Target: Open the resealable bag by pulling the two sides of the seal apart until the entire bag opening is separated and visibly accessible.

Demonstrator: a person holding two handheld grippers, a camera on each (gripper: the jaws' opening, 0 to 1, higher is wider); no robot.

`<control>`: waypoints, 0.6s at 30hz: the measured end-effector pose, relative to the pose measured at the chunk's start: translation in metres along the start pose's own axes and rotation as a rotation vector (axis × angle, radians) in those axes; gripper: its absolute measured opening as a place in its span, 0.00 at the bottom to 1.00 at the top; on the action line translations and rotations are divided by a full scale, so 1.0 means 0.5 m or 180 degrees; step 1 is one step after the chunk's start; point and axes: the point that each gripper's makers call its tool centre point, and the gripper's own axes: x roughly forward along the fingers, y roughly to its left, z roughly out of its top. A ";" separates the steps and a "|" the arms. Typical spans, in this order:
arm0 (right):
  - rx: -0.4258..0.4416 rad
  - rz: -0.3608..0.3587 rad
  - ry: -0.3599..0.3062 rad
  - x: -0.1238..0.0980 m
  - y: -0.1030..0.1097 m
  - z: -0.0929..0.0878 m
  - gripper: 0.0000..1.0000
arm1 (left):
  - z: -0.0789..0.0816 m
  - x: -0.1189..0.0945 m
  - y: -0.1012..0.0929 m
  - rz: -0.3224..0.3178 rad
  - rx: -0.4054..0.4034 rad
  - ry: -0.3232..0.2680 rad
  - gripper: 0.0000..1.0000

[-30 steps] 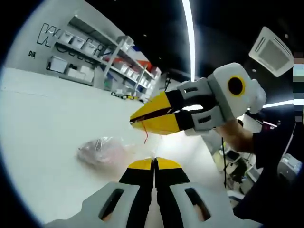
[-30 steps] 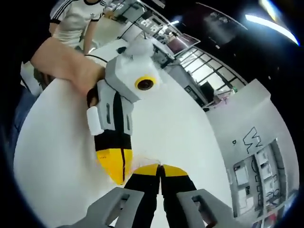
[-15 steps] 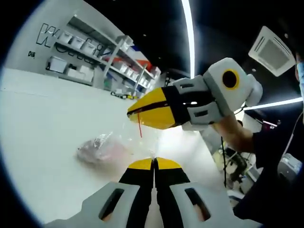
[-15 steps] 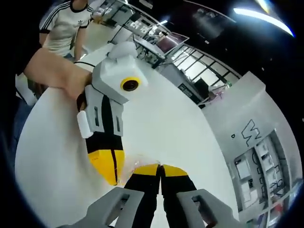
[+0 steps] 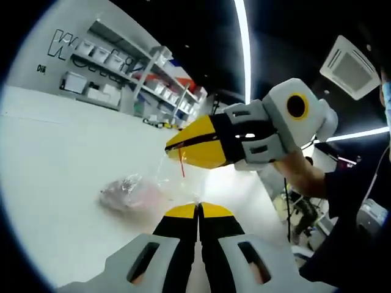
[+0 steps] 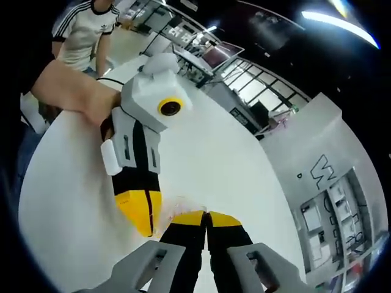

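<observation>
A clear resealable bag [image 5: 129, 191] with pinkish contents lies on the white table [image 5: 55, 152]. Its mouth is pulled up into thin film with a red seal strip [image 5: 182, 166]. My left gripper [image 5: 197, 208] is shut at the bottom of the left gripper view, pinching the near side of the film. My right gripper [image 5: 168, 146] comes in from the right, shut on the far side of the seal, above and apart from the left one. In the right gripper view my right gripper [image 6: 206, 214] is shut on the crinkled film [image 6: 178, 207], with the left gripper [image 6: 145, 231] close on its left.
Wall shelves with bins [image 5: 116, 67] stand beyond the table's far edge. A person in a white striped shirt [image 6: 85, 30] stands at the table's far end. More desks and monitors [image 6: 214, 58] sit behind. A hand and forearm [image 6: 67, 91] hold the left gripper.
My right gripper has risen slightly with the seal's far side, lifting the red strip and stretching the film. The left gripper has held its place.
</observation>
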 end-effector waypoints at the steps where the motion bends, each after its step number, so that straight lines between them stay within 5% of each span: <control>1: 0.0008 0.0004 0.0000 0.000 0.000 0.000 0.00 | -0.001 0.000 -0.002 -0.0003 -0.0006 -0.0001 0.00; 18: 0.0015 0.0014 -0.0005 0.002 0.004 -0.003 0.00 | 0.003 -0.002 0.004 0.0026 0.0013 -0.0034 0.01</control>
